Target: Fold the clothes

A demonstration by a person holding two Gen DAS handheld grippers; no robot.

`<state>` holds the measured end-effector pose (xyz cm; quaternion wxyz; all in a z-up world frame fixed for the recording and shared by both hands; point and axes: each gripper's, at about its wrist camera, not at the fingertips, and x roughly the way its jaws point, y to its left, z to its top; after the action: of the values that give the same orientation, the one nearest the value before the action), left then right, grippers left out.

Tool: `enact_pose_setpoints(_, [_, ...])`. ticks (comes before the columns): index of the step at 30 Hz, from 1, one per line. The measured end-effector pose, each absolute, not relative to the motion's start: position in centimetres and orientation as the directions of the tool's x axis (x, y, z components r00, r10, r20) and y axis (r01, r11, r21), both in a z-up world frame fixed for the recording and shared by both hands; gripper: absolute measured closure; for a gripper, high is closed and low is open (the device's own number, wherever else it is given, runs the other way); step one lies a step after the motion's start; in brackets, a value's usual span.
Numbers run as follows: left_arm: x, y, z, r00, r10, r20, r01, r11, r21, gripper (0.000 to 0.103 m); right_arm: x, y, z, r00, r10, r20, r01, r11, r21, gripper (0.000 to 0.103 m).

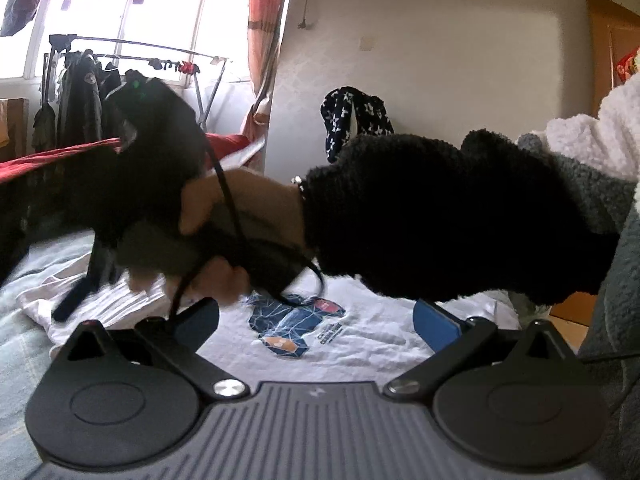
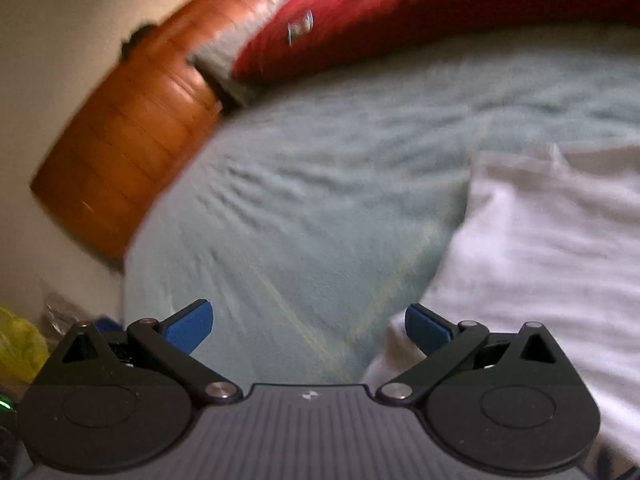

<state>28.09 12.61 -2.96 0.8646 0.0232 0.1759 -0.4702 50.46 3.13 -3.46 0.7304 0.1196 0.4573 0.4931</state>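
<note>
1. White T-shirt (image 1: pixel 360 332) lies spread flat on the pale blue-green bedsheet (image 2: pixel 320 184), its blue printed picture (image 1: pixel 288 324) facing up.
2. Left gripper (image 1: pixel 316 320) hangs above the shirt with its blue pads (image 1: pixel 436 328) wide apart and nothing between them.
3. Right gripper (image 2: pixel 308 324) is likewise spread open and empty; in its own view, which is blurred, it is over the sheet just beside the shirt's edge (image 2: pixel 540 240).
4. In the left wrist view, a person's hand (image 1: pixel 240 220) in a fuzzy black sleeve (image 1: pixel 440 216) reaches across above the shirt, holding the dark body of the right gripper; a black cable (image 1: pixel 232 216) loops around that hand.
5. Red blanket (image 2: pixel 420 8) is bunched along the far edge of the bed, beside a wooden headboard (image 2: pixel 132 128).
6. A clothes rack (image 1: pixel 120 88) with dark garments stands by the bright window (image 1: pixel 168 12).
</note>
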Motion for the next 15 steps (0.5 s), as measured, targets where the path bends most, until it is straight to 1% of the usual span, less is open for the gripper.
enact_pose_setpoints(3, [28.1, 12.5, -3.0, 0.494, -0.805, -0.328, 0.822, 0.555, -0.125, 0.001, 51.9, 2.4, -3.1, 0.168, 0.814, -0.557, -0.587, 0.536, 0.606, 0.0])
enact_pose_setpoints(7, [28.2, 12.4, -3.0, 0.495, -0.804, -0.33, 0.82, 0.558, -0.128, 0.001, 52.9, 4.5, -5.9, 0.133, 0.787, -0.602, -0.564, 0.56, 0.607, 0.0])
enact_pose_setpoints(9, [28.3, 12.5, -3.0, 0.494, -0.805, -0.329, 0.82, 0.557, -0.132, 0.001, 52.7, 6.1, -6.8, 0.105, 0.796, -0.596, -0.588, 0.533, 0.608, 0.0])
enact_pose_setpoints(12, [28.1, 12.4, -3.1, 0.495, -0.805, -0.327, 0.819, 0.558, -0.134, 0.001, 51.8, 7.0, -6.1, 0.067, 0.819, -0.57, -0.617, 0.483, 0.622, 0.0])
enact_pose_setpoints(15, [28.0, 12.4, -3.1, 0.492, -0.809, -0.323, 0.823, 0.553, -0.133, 0.001, 50.9, 5.9, -3.9, 0.153, 0.776, -0.612, -0.675, 0.535, 0.508, 0.0])
